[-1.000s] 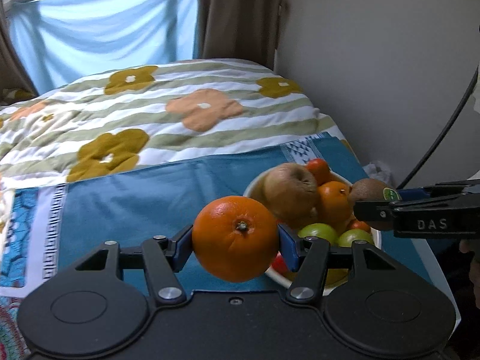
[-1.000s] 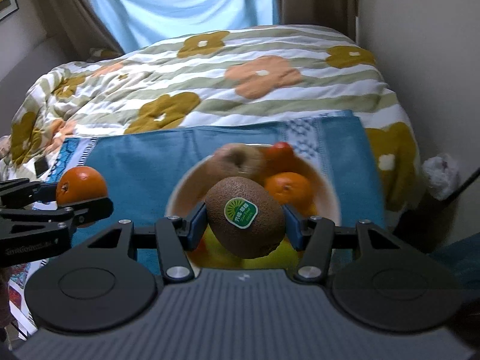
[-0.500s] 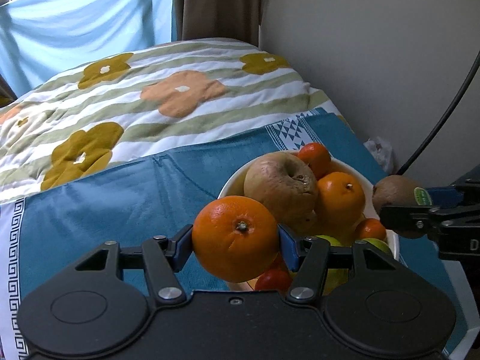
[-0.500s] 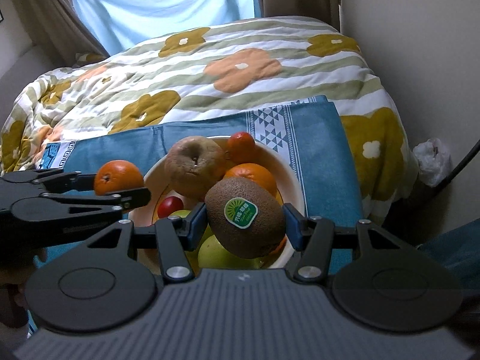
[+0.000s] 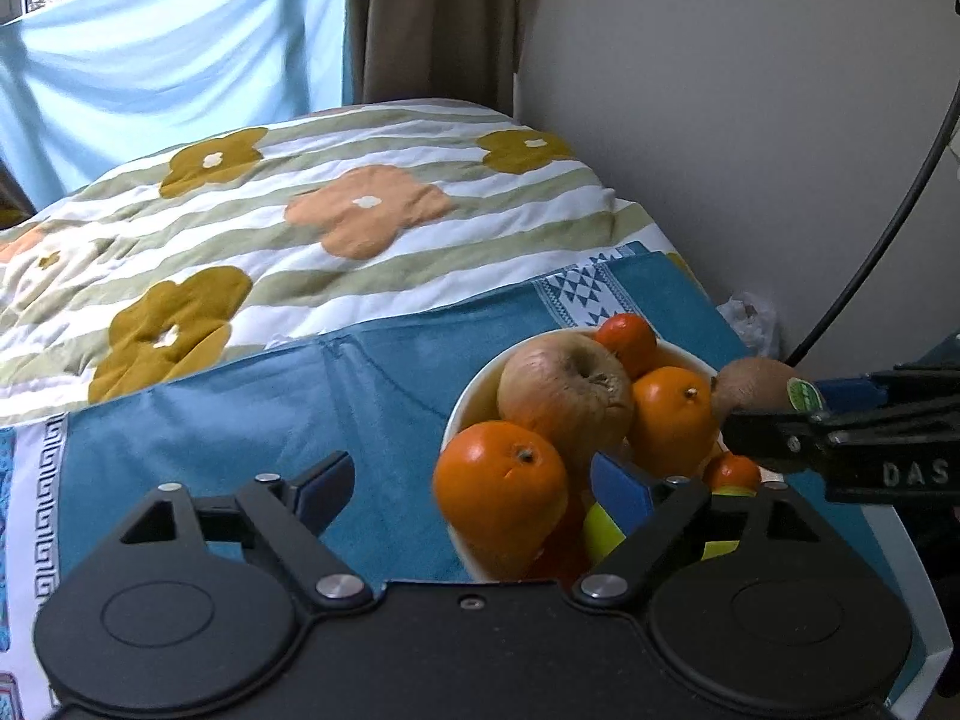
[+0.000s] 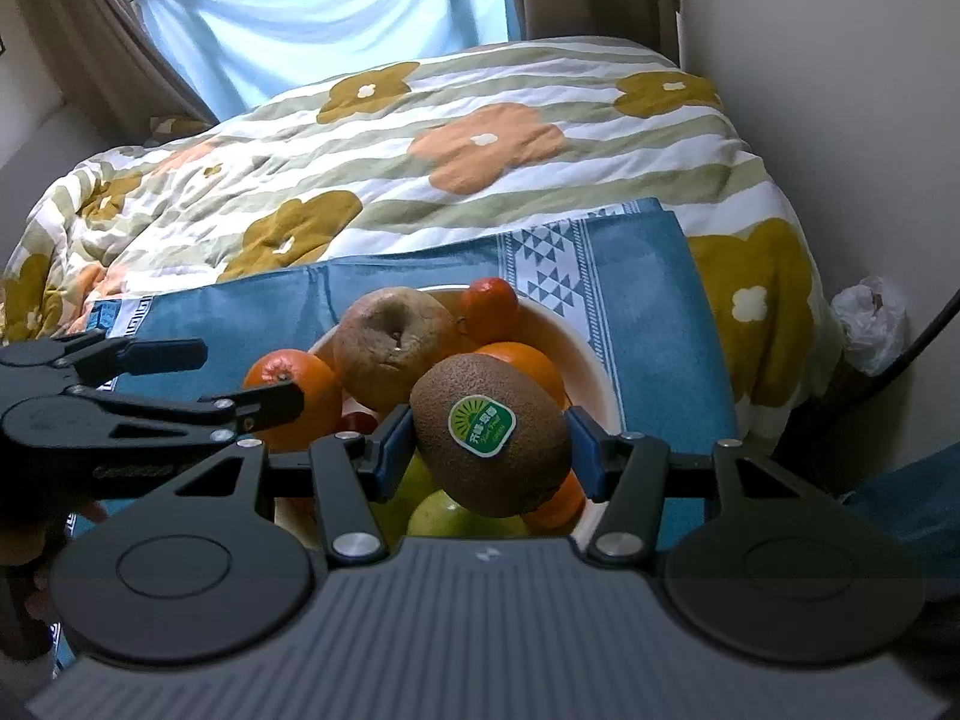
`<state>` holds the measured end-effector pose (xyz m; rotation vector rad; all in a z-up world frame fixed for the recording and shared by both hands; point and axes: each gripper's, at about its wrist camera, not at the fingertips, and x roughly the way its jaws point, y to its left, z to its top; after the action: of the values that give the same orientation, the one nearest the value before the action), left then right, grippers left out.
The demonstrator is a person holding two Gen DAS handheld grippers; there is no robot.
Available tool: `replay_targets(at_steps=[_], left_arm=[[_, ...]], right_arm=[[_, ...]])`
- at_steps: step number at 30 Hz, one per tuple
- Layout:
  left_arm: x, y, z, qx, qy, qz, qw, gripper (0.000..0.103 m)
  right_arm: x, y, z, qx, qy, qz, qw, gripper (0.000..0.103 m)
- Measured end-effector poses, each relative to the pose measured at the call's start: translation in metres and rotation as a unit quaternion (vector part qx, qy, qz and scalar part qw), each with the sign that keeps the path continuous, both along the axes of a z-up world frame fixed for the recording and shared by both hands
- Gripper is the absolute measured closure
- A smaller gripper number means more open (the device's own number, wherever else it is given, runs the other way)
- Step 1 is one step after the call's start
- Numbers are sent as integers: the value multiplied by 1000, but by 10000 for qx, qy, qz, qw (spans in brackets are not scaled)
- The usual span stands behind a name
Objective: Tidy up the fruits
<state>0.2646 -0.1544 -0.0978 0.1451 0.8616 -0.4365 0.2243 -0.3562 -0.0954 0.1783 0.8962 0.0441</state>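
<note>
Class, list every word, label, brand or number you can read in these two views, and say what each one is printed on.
"DAS": white letters on the side of the right claw, cut off at the picture's edge, so possibly part of a longer word.
Green sticker on the kiwi: a sun logo and lines of white script, too small and blurred to read.
Left claw: faint embossed lettering on its side, unreadable.
Nothing else carries text.
</note>
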Motion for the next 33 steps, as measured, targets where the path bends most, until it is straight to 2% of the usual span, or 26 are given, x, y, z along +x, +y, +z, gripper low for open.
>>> replay_targets(at_steps=[11,18,21,23,30,33], left_arm=[[-20,32,7,21,113,498,9987,14],[-34,35,5,77,66,673,9977,14],[-40,33,7,165,-31,758,9970,14],[-45,32,9,220,-114,836,9962,14],[-67,29,22,238,-347,1171,9922,14],[-81,30,36,231,-497,1325,9897,14]], right_arm=[[12,21,-10,-175,-32,464,9988,34],[15,24,-20,-169,-15,669,9976,32],[10,26,-14,-240,-241,764,9965,23],[5,28,-8,-357,-394,821,9952,5],[-11,25,-1,-395,-519,1084,9920,4],[-18,25,8,-391,-570,1190,9905,4]])
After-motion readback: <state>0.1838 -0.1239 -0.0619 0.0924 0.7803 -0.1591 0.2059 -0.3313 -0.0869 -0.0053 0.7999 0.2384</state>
